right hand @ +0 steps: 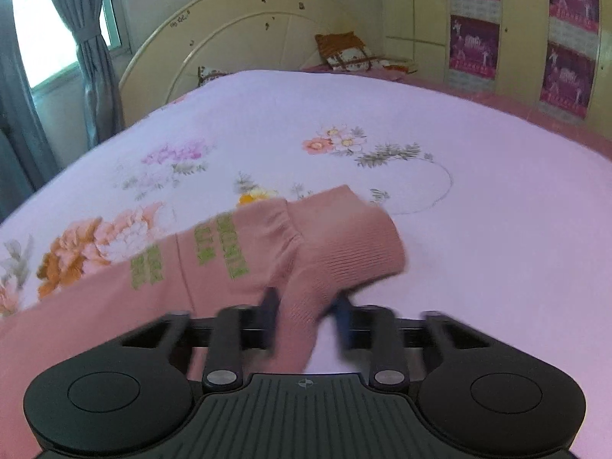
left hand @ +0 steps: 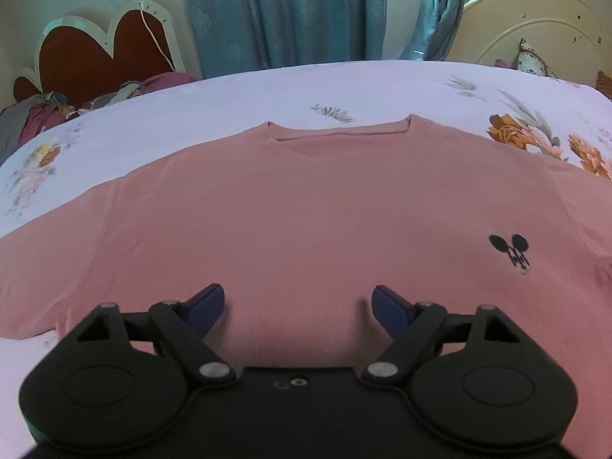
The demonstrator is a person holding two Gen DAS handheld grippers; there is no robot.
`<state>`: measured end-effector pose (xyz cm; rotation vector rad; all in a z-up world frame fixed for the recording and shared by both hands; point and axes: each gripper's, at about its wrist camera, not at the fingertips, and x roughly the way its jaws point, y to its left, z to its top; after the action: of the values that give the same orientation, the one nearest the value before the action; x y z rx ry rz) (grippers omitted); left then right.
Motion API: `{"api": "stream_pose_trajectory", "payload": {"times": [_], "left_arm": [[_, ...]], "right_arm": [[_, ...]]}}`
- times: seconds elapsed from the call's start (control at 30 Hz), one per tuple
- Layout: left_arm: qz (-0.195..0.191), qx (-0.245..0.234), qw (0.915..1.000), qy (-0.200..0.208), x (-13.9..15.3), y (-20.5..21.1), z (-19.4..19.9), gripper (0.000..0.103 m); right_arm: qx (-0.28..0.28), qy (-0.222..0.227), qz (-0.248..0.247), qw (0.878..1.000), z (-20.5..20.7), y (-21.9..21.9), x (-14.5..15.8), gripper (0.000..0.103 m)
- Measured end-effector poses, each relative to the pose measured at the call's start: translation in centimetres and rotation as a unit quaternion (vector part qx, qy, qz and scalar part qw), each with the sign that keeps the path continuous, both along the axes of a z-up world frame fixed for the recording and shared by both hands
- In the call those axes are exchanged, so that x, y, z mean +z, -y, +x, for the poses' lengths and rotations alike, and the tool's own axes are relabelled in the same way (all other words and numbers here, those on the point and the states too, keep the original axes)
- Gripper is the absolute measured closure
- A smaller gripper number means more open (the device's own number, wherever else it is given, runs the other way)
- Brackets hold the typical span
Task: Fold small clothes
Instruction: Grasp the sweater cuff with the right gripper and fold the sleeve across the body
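Observation:
A pink sweater (left hand: 306,210) lies flat on the bed, neckline at the far side and a small black mouse-head print (left hand: 510,248) on the right. My left gripper (left hand: 298,306) hovers low over its near part, blue pads (left hand: 204,306) spread wide with only flat cloth under the gap. In the right wrist view the sweater's sleeve (right hand: 344,241), with green lettering and a ribbed cuff, stretches out to the right. My right gripper (right hand: 306,311) is blurred, its fingers (right hand: 269,306) pinching the cuff end of that sleeve.
The bed wears a pale floral sheet (left hand: 267,91) (right hand: 478,210). A cream headboard (right hand: 237,38) with pillows (right hand: 352,53) stands at the far end. Loose clothes (left hand: 38,114) pile up at the far left, with teal curtains (left hand: 275,11) beyond. A wardrobe (right hand: 535,38) lines the right side.

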<state>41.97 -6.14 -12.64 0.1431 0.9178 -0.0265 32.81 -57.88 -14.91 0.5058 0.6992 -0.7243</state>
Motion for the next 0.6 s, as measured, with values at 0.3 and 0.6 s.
{"api": "stream_pose_trajectory", "payload": {"times": [0.3,0.6], "left_arm": [[-0.025,0.011,0.9996,0.009,1.0,-1.6,0.6,0.028],[-0.048,0.032,0.9979,0.028,2.4,-6.9,0.0,0.025]], "right_arm": [[0.116,0.087,-0.034,0.989,2.5,-7.6,6.3,0.092],[0.334,0.140,-0.016,0.932,7.0,-28.8,10.0,0.092]]}}
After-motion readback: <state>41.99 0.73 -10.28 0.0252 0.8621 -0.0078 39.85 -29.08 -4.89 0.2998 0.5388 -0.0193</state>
